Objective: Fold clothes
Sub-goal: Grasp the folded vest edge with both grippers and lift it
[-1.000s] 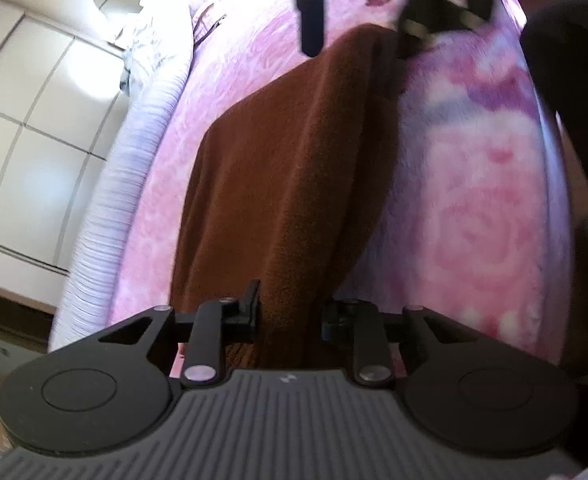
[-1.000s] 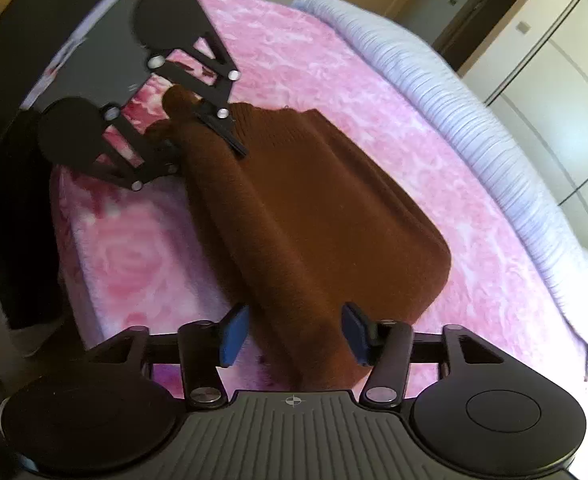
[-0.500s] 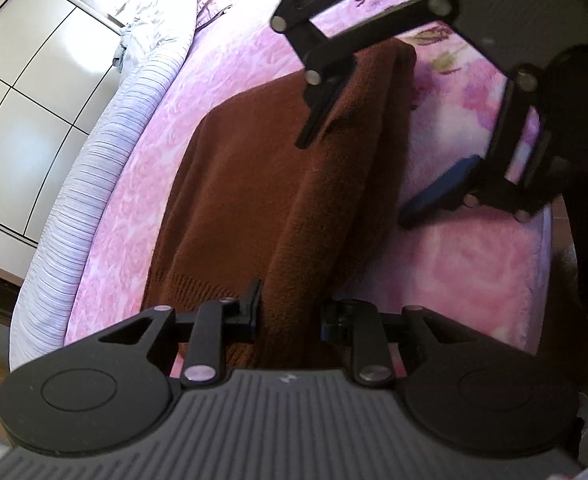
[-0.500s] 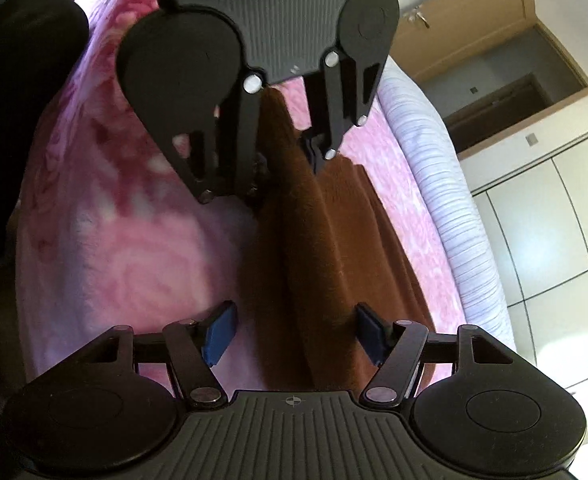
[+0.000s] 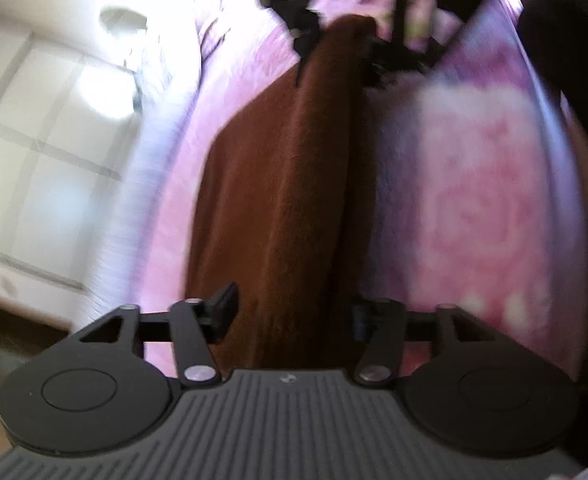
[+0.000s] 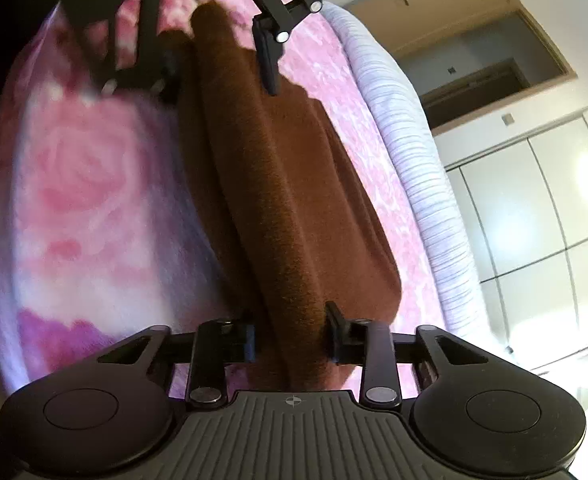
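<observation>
A brown knit garment (image 5: 281,184) lies on the pink floral bed cover (image 5: 486,208), stretched in a long fold between both grippers. My left gripper (image 5: 294,312) has its jaws apart, with the garment's near end between them. My right gripper (image 6: 289,338) is shut on the garment's (image 6: 294,184) other end. Each gripper shows at the far end of the other's view: the right one in the left wrist view (image 5: 346,40), the left one in the right wrist view (image 6: 217,52).
A striped white-lilac bolster (image 6: 418,168) runs along the bed's far side. White wardrobe doors (image 6: 542,216) and a dark doorway (image 6: 478,88) stand beyond it. The bed's edge (image 5: 562,200) drops off beside a dark shape, maybe the person (image 5: 574,40).
The left gripper's jaws have opened wider around the garment. The right gripper has closed from open onto the other end. The two grippers have moved apart, stretching the fold.
</observation>
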Tool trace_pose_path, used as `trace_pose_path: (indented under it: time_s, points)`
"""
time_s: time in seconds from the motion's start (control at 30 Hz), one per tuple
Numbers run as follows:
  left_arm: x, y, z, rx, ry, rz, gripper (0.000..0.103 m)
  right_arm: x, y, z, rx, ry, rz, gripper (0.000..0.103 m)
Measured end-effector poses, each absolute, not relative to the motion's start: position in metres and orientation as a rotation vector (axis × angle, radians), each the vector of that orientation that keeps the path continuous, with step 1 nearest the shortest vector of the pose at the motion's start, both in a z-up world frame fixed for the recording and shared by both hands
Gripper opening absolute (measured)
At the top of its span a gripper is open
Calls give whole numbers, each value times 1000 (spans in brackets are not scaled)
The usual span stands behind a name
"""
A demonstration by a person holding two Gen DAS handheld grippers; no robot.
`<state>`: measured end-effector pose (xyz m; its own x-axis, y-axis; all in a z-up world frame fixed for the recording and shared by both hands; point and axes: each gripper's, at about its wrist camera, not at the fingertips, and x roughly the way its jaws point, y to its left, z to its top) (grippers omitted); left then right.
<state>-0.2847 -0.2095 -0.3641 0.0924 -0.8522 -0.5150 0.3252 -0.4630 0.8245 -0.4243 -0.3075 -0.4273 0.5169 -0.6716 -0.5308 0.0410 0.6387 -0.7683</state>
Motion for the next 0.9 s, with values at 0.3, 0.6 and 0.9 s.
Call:
trace_pose_path:
  time_s: [0.3, 0.6, 0.9]
  points:
    - [-278, -238, -343, 1422, -368, -1639, 20, -426, -300, -409, -755, 923, -488, 29]
    - [-257, -254, -317, 1298, -187, -1727, 20, -441, -294, -444, -945, 935, -478, 51]
    - [-284, -231, -345, 1483, -501, -1604, 21, -450, -300, -419, -812, 960, -525, 27]
